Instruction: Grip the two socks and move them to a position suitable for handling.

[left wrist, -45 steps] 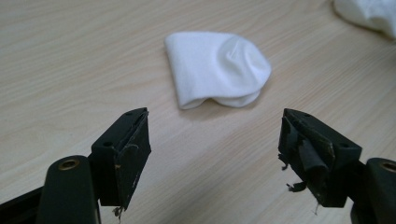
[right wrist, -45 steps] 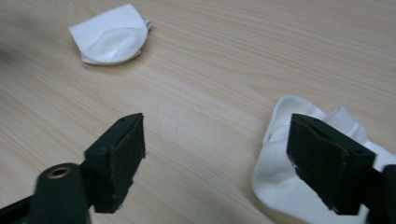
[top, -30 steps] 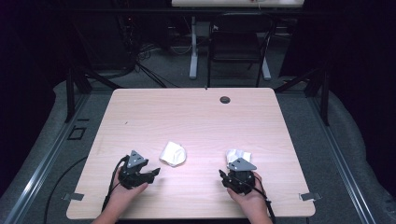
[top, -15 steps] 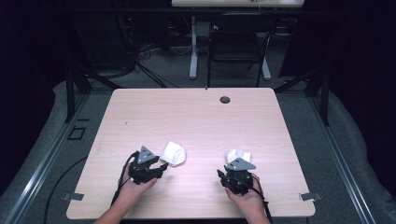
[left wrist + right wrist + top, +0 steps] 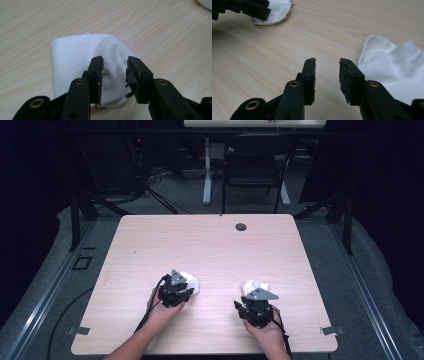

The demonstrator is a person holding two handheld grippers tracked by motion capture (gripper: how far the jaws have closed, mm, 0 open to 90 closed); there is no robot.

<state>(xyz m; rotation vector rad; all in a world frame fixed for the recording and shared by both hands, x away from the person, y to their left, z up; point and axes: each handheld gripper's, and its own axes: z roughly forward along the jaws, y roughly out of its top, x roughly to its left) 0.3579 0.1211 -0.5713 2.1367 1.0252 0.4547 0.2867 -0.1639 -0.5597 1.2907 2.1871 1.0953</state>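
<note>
Two white socks lie on the wooden table (image 5: 210, 245). The left sock (image 5: 192, 282) (image 5: 75, 55) is a folded bundle. My left gripper (image 5: 184, 287) (image 5: 114, 61) is at its near edge with a raised fold of cloth between the jaws. The jaws have just been closing, and a gap still shows between the pads and the cloth. My right gripper (image 5: 253, 294) (image 5: 327, 62) hovers half open over bare wood after narrowing a moment ago, with nothing between its fingers. The right sock (image 5: 257, 285) (image 5: 392, 65) lies just beside its right jaw.
A black round grommet (image 5: 241, 226) sits near the table's far edge. Bare wood stretches across the far half of the table. Behind the table stand a dark chair (image 5: 252, 170) and desk legs on the grey floor.
My left gripper has slid right across the table to the left sock and now straddles its edge. The right gripper has stayed where it was beside the right sock.
</note>
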